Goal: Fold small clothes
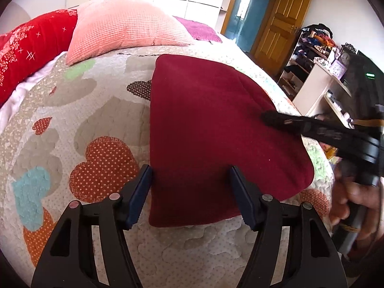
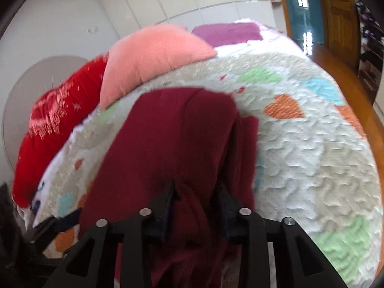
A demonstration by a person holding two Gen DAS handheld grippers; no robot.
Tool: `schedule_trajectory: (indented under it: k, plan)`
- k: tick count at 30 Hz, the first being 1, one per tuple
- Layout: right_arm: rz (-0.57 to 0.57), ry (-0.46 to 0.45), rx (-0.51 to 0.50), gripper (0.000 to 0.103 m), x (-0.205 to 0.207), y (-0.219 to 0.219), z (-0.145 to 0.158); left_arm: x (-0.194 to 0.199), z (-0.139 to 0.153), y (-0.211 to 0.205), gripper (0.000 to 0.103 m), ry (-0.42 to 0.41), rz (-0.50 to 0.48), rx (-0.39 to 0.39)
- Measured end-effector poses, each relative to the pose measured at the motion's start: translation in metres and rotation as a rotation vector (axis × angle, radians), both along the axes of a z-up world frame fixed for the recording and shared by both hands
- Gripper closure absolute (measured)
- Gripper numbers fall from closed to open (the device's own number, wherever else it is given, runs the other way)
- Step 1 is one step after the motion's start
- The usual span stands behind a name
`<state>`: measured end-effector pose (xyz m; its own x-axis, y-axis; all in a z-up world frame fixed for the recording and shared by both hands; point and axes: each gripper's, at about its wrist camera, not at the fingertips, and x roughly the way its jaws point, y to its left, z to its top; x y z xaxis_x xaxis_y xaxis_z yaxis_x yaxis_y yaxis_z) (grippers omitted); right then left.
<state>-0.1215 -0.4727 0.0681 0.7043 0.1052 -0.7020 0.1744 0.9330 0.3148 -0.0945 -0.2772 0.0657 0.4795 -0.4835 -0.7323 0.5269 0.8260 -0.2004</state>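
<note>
1 maroon garment point(image 1: 211, 132) lies on the heart-print quilt point(image 1: 100, 120) below 3 pillows. The left gripper point(image 1: 190, 196) hovers spread wide; the right gripper point(image 2: 195, 202) pinches a blurred fold, hiding the hem.

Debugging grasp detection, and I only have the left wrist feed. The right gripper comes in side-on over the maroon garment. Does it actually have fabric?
Observer: Yes. In the right wrist view, the right gripper has a thick bunch of the maroon garment pinched between its fingers.
Operator: One layer or more?
Observer: It looks like more than one. A folded-over layer runs up from the gripper, and a second edge of the garment shows just to its right.
Operator: Is that frame clean enough to label?
Observer: Not really. The right wrist view is motion-blurred, worst on the red pillow.
</note>
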Motion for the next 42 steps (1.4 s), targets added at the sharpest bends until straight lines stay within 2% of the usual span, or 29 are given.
schedule_trajectory:
  k: [4,7,9,13,15,17,22,24,27,30,33,35,36,42]
  plan:
    - [0.010,-0.093,-0.092,0.069,-0.024,0.014,0.033,0.002,0.001,0.000,0.037,0.000,0.011,-0.006]
    - [0.077,-0.123,-0.057,0.069,-0.025,0.023,0.039,0.001,0.000,-0.003,0.037,-0.005,0.015,0.005]
    - [0.090,-0.101,-0.054,0.069,-0.018,0.027,0.031,0.001,0.000,-0.003,0.037,-0.009,0.012,0.011]
    - [0.025,0.024,-0.116,0.069,-0.003,0.017,-0.006,0.003,-0.001,-0.004,0.035,-0.002,0.008,0.015]
    - [0.015,0.011,-0.039,0.069,-0.006,0.005,-0.015,0.002,-0.001,-0.004,0.035,-0.006,0.010,0.021]
    - [0.018,0.010,-0.015,0.069,-0.012,0.003,-0.010,0.001,0.000,-0.003,0.035,-0.003,0.014,0.020]
    - [0.037,-0.047,-0.063,0.069,-0.034,0.016,0.011,0.001,0.005,0.001,0.035,-0.007,0.023,0.014]
    - [0.045,-0.065,-0.071,0.066,-0.041,0.021,0.011,0.002,0.008,0.005,0.035,-0.007,0.031,-0.001]
    - [0.043,0.003,-0.098,0.063,-0.034,0.021,-0.011,0.008,0.009,0.008,0.035,0.009,0.034,-0.020]
    - [0.039,-0.017,-0.037,0.061,-0.037,0.012,-0.010,0.021,0.007,0.012,0.035,0.054,0.019,-0.052]
    - [0.010,-0.057,-0.010,0.049,-0.040,0.003,0.001,0.040,0.005,0.020,0.035,0.120,0.030,-0.125]
    - [-0.022,-0.078,0.026,0.030,-0.037,-0.009,0.001,0.051,0.003,0.021,0.030,0.141,0.031,-0.155]
    - [-0.036,-0.076,0.043,0.027,-0.035,-0.013,-0.001,0.058,0.000,0.021,0.025,0.158,0.029,-0.164]
    - [-0.052,-0.016,0.284,0.023,0.000,-0.044,-0.036,0.084,-0.025,0.006,0.023,0.300,-0.021,-0.212]
